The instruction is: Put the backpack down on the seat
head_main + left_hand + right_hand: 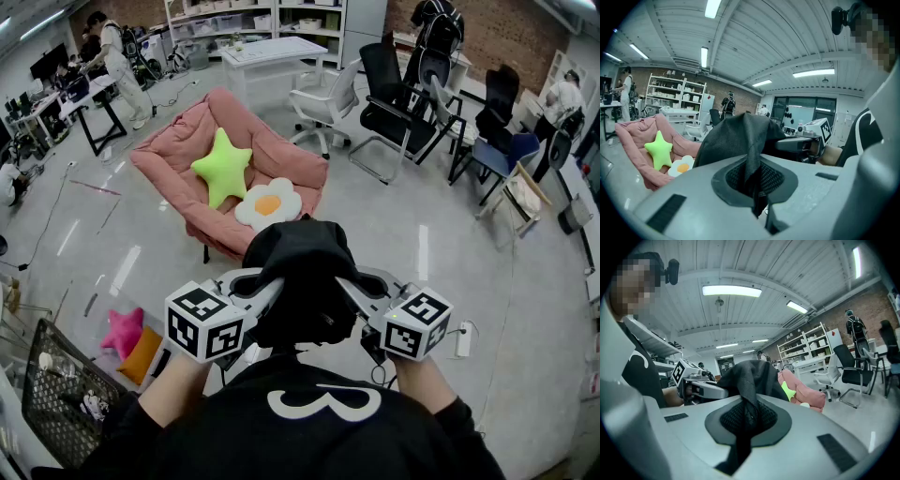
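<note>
The black fabric backpack (305, 281) hangs in the air in front of the person's chest, held up between the two grippers. It is not on the seat. The left gripper (757, 187) is clamped tight on a fold of the backpack's black cloth, which runs down through the mesh-lined hollow between its jaws. The right gripper (747, 423) is clamped the same way on another fold at the bag's opposite side. Each gripper view shows the other gripper's marker cube beyond the bunched dark fabric.

The pink padded seat (187, 159) stands on the grey floor (441, 253) ahead of the person, its near edge partly hidden behind the raised bag in the head view. A lime-green star-shaped cushion (223, 167) lies in the middle of the seat, and a white fried-egg cushion with an orange centre (268, 204) lies just beside it, toward the near edge.

On the floor at the person's left lie a pink star cushion (123, 330) and an orange cushion (142, 354), touching each other, near a black wire basket (61, 394). Beyond the seat stand a white office chair (323, 108) and a white bench (272, 52).
</note>
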The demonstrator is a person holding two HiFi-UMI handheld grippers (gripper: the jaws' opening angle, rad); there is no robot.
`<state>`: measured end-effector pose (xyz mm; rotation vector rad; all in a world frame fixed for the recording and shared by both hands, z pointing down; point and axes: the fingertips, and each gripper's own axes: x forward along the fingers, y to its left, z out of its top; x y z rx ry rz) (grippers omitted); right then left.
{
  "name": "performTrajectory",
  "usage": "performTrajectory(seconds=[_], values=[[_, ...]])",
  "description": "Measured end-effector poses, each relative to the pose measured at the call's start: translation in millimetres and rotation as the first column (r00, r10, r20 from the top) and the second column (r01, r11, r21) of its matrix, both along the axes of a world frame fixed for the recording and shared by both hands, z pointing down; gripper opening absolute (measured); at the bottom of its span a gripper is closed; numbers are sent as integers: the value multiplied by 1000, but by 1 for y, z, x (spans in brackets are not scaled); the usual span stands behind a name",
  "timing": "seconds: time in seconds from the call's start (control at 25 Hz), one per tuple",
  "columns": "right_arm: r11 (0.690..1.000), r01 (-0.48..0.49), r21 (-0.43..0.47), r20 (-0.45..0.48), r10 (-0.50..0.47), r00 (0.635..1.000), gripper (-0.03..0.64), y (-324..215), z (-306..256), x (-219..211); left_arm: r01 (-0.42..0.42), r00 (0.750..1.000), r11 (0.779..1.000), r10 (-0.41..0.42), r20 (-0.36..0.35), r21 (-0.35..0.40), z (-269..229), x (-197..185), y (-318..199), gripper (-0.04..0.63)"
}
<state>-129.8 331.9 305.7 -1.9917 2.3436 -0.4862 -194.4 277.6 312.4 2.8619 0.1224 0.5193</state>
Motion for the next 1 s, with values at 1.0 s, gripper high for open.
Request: performTrajectory(seconds=[1.0], values=[[999,3,-55,85,2,996,14,-125,38,84,-20,1000,992,21,4,-123,39,84,-126,12]])
